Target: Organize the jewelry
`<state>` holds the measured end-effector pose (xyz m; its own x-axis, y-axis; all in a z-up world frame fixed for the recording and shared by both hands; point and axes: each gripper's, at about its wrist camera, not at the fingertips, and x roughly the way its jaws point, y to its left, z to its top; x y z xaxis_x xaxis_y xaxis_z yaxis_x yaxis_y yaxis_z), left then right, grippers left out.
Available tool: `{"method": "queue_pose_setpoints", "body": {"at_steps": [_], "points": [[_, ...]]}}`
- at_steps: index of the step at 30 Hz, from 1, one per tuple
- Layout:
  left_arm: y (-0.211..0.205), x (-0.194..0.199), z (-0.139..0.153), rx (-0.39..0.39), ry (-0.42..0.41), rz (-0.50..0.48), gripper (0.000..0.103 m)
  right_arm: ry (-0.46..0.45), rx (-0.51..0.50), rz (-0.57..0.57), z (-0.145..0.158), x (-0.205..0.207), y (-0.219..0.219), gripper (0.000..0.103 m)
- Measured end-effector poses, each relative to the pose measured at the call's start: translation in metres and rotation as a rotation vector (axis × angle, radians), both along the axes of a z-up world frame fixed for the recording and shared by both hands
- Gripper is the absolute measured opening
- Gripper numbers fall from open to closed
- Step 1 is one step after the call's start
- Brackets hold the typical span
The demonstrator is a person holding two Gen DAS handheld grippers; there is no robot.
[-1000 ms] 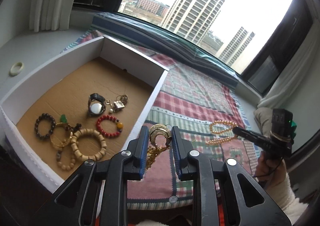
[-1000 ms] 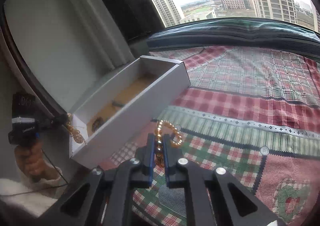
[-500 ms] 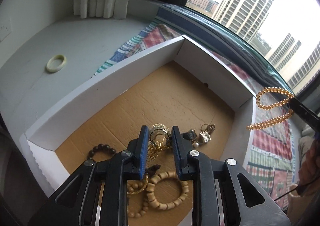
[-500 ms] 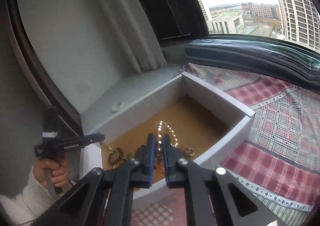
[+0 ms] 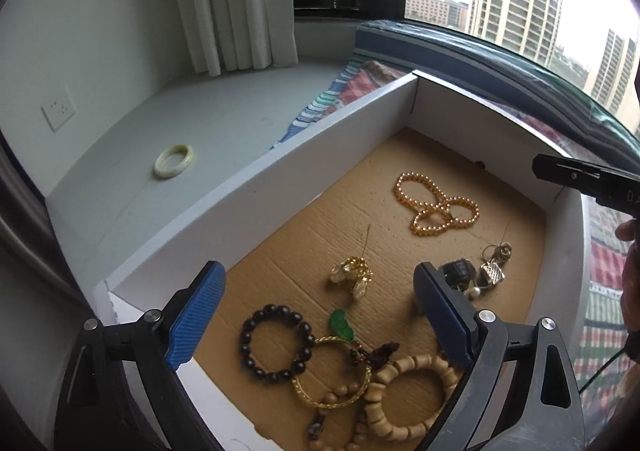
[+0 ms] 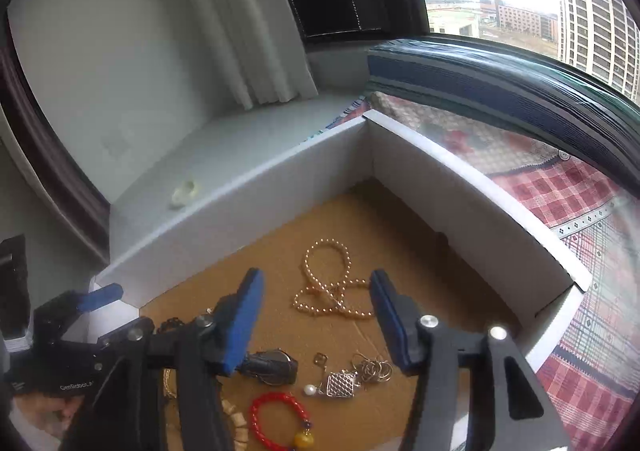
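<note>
Your left gripper [image 5: 318,313] has its jaws released and spread wide, holding nothing, over the near end of the white box [image 5: 256,187]. Between those jaws, nearest you, lie the dark bead bracelet [image 5: 276,343], a thin gold bangle [image 5: 330,377] and the wooden bead bracelet [image 5: 412,395]. Just past them sits a green pendant [image 5: 341,325], and beyond that the gold ornament [image 5: 352,276] rests on the cardboard floor, clear of both jaws. By the right jaw are a small dark watch [image 5: 460,271] and a silver charm cluster [image 5: 494,265]. Farther on, toward the box's far wall, lies the amber bead necklace [image 5: 436,203].

Your right gripper [image 6: 316,317] is likewise released and empty. Beneath and between its jaws lie a red bead bracelet [image 6: 280,417] and the silver charm [image 6: 340,385]; the necklace [image 6: 330,285] is just ahead of the jaw tips. Well left of the box, a pale jade ring [image 5: 174,160] sits on the white ledge [image 5: 200,123].
</note>
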<state>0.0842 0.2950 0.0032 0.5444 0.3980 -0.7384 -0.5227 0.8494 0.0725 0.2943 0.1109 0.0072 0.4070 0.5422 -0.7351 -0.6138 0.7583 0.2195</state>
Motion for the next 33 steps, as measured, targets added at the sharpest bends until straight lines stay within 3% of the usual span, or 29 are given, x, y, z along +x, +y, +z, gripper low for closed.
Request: {"method": "queue_pose_setpoints", "body": {"at_steps": [4, 8, 14, 17, 19, 22, 27, 33], "points": [[-0.020, -0.011, 0.013, 0.112, -0.020, 0.056, 0.102, -0.066, -0.047, -0.010, 0.003, -0.022, -0.017, 0.081], [-0.038, -0.020, 0.019, 0.194, -0.043, 0.105, 0.102, -0.148, -0.057, 0.005, 0.010, -0.048, -0.029, 0.083], [-0.050, -0.040, 0.022, 0.116, -0.066, 0.125, 0.102, -0.245, 0.084, -0.017, 0.037, -0.083, -0.052, 0.085], [-0.057, -0.041, 0.023, 0.132, -0.044, 0.128, 0.102, -0.256, -0.111, 0.006, 0.029, -0.090, -0.035, 0.086], [-0.061, -0.041, 0.022, 0.147, -0.028, 0.121, 0.102, -0.292, -0.133, 0.028, 0.027, -0.101, -0.032, 0.086], [-0.062, -0.043, 0.020, 0.133, -0.013, 0.118, 0.102, -0.269, -0.161, 0.046, 0.024, -0.108, -0.024, 0.086], [-0.052, -0.050, 0.015, 0.037, 0.003, 0.136, 0.103, -0.217, -0.209, 0.031, 0.021, -0.109, -0.012, 0.086], [-0.036, -0.060, 0.013, -0.032, 0.027, 0.225, 0.103, -0.076, -0.206, 0.009, 0.018, -0.108, -0.002, 0.086]]}}
